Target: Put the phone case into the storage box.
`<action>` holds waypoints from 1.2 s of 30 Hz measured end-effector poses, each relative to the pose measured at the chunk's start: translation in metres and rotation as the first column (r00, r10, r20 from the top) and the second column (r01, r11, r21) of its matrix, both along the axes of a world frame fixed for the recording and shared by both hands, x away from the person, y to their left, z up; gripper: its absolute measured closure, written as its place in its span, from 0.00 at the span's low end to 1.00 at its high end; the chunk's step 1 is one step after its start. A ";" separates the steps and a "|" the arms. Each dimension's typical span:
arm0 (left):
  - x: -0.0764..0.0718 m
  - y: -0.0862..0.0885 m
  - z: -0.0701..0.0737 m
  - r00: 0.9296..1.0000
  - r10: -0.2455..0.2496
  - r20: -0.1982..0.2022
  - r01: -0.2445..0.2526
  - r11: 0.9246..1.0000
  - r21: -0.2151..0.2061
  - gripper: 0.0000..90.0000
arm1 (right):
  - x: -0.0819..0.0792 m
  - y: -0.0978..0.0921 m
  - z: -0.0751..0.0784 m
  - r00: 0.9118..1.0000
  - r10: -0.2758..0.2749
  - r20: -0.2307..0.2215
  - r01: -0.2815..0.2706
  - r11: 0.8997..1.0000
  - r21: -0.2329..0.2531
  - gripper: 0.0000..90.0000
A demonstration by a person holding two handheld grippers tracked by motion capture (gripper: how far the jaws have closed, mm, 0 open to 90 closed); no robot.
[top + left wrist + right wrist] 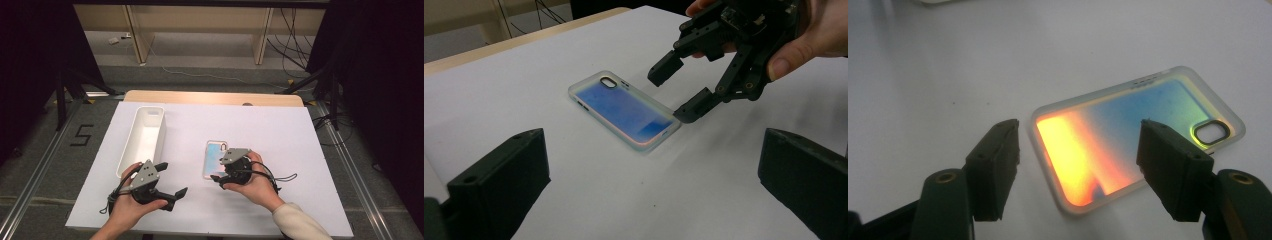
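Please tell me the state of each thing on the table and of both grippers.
Phone case: lying flat, not gripped.
White bin: upright, empty.
Right gripper: open, jaws at the case's near end.
Left gripper: open, holding nothing, away from the case.

Both hand-held grippers (172,178) (218,172) agape, low.
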State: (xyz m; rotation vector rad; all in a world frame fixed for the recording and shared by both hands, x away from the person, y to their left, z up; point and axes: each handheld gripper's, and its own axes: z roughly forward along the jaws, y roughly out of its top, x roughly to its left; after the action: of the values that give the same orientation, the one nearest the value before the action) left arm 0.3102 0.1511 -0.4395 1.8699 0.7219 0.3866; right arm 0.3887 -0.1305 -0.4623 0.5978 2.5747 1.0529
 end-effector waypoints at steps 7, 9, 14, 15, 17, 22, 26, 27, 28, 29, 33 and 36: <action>0.000 0.000 0.000 1.000 -0.001 -0.001 0.001 1.000 -0.001 0.00 | 0.005 0.006 -0.004 1.000 -0.001 0.007 0.002 0.999 -0.042 0.39; 0.000 0.000 0.000 1.000 0.001 -0.004 -0.001 1.000 -0.003 0.00 | 0.006 0.007 -0.006 1.000 0.002 0.008 -0.001 0.999 -0.049 0.39; 0.000 0.000 0.000 1.000 -0.002 -0.002 0.002 1.000 -0.001 0.00 | 0.008 0.009 -0.009 1.000 0.000 0.006 0.001 0.998 -0.065 0.40; 0.000 0.000 0.000 1.000 -0.002 -0.002 0.002 1.000 -0.001 0.00 | 0.008 0.009 -0.009 1.000 0.001 -0.002 -0.002 0.997 -0.071 0.40; -0.001 -0.001 0.000 1.000 0.006 -0.010 -0.006 1.000 -0.008 0.00 | 0.008 0.010 -0.009 1.000 -0.013 -0.024 0.011 0.997 -0.075 0.40; 0.000 -0.001 0.000 1.000 0.002 -0.003 -0.002 1.000 -0.003 0.00 | 0.010 0.011 -0.010 1.000 -0.009 -0.026 0.007 0.996 -0.087 0.40; -0.001 -0.001 0.000 1.000 0.003 -0.005 -0.003 1.000 -0.005 0.00 | 0.011 0.012 -0.011 1.000 -0.001 -0.024 -0.001 0.995 -0.095 0.41; -0.001 -0.001 0.000 1.000 0.001 -0.004 -0.001 1.000 -0.004 0.00 | 0.011 0.012 -0.011 1.000 0.003 -0.026 -0.005 0.995 -0.099 0.41; -0.001 -0.001 0.000 1.000 0.001 -0.005 -0.001 1.000 -0.004 0.00 | 0.012 0.013 -0.012 1.000 0.000 -0.020 -0.002 0.994 -0.106 0.41; 0.000 -0.001 0.000 1.000 0.001 -0.004 -0.001 1.000 -0.005 0.00 | 0.012 0.013 -0.012 1.000 0.004 -0.026 -0.007 0.994 -0.107 0.41; 0.000 -0.001 -0.001 1.000 -0.008 -0.003 0.008 1.000 -0.009 0.00 | 0.012 0.015 -0.013 0.999 0.010 -0.035 -0.014 0.993 -0.116 0.42; 0.000 -0.001 -0.001 1.000 -0.006 -0.004 0.006 1.000 -0.006 0.00 | 0.013 0.015 -0.014 0.999 0.018 -0.031 -0.021 0.993 -0.116 0.43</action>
State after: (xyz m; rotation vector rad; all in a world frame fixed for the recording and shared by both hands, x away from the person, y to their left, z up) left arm 0.3103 0.1500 -0.4403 1.8671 0.7186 0.3766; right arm 0.4015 -0.1152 -0.4760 0.5641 2.6510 0.8985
